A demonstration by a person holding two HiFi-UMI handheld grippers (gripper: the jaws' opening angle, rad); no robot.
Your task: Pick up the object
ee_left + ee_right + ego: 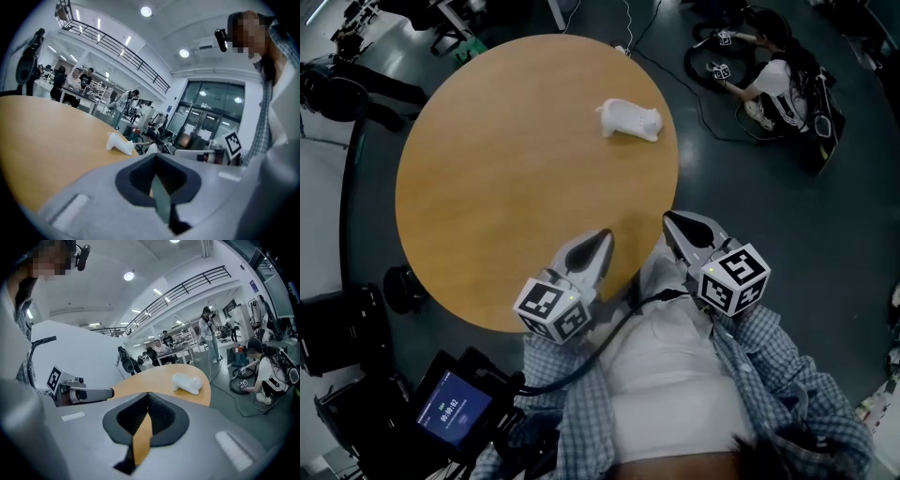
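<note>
**White object lies across the table; both grippers closed and empty**

Head view: The only markings are the black-and-white square codes on each gripper's marker cube (551, 309). A small screen (450, 410) at lower left shows pale digits too small to read. The left gripper (605, 234) and right gripper (670, 220) are held close to the wearer's checked shirt (787, 375). Both sit at the near edge of the round wooden table (487, 187), their tips pointing up and away. The white object (630, 120) lies on its side near the table's far right edge, well apart from both.

Left gripper view: The jaws meet in a closed seam with nothing between them. The white object rests ahead on the tabletop. The right gripper's square code shows at the right.

Right gripper view: Its jaws are likewise pressed together and empty. The white object lies ahead near the table rim, and the left gripper's code shows at the left.
</note>
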